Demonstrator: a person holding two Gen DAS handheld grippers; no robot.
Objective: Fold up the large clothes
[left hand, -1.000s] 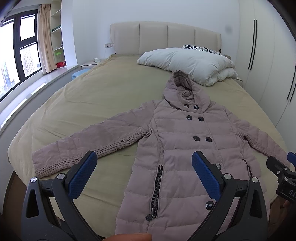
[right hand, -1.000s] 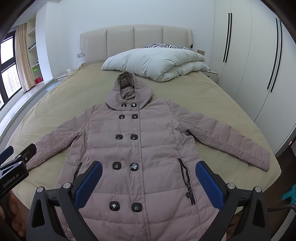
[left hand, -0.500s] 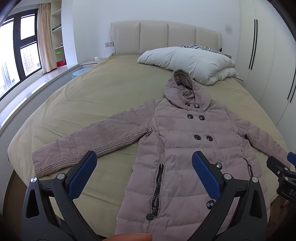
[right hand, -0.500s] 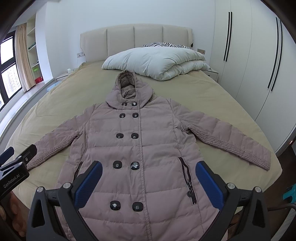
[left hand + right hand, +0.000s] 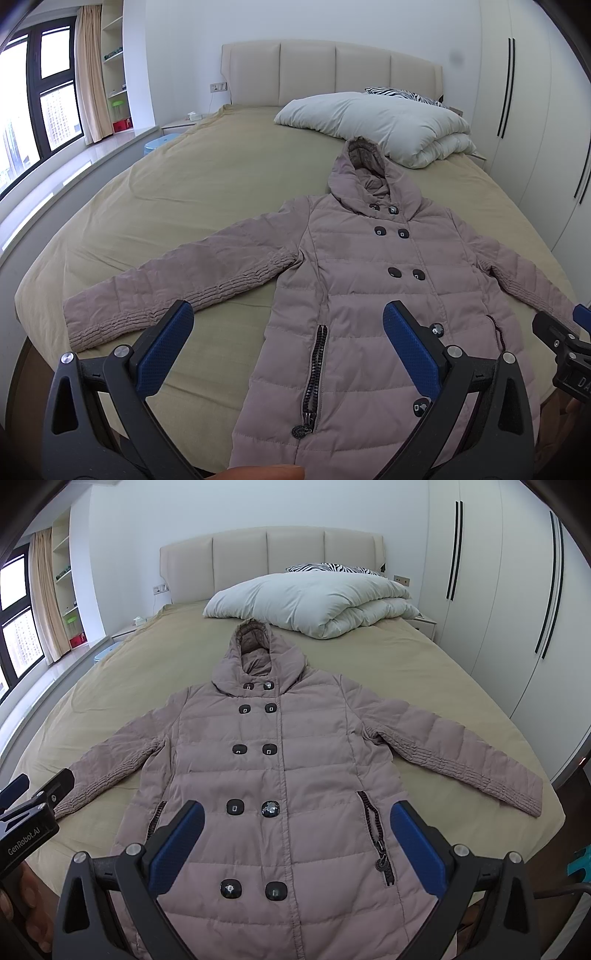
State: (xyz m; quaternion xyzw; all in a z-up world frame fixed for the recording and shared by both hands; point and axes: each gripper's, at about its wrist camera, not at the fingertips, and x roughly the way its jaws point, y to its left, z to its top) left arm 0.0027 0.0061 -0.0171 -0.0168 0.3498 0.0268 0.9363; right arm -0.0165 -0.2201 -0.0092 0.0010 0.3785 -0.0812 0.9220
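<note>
A mauve hooded puffer coat (image 5: pixel 369 288) (image 5: pixel 280 760) lies face up and flat on the bed, buttoned, hood toward the headboard, both sleeves spread out to the sides. My left gripper (image 5: pixel 288 332) is open and empty, hovering above the coat's lower left side near the zip pocket. My right gripper (image 5: pixel 295 829) is open and empty above the coat's lower front, over the bottom buttons. Each gripper shows at the edge of the other's view: the right one (image 5: pixel 561 332), the left one (image 5: pixel 37 794).
The bed has a tan sheet (image 5: pixel 184 192). A folded white duvet (image 5: pixel 314 602) and a zebra-print pillow (image 5: pixel 332 568) lie by the beige headboard (image 5: pixel 269 557). White wardrobes (image 5: pixel 498 609) stand to the right; a window (image 5: pixel 40 85) and ledge are on the left.
Both grippers have edged slightly forward toward the coat; the coat has not moved and the jaws stay open.
</note>
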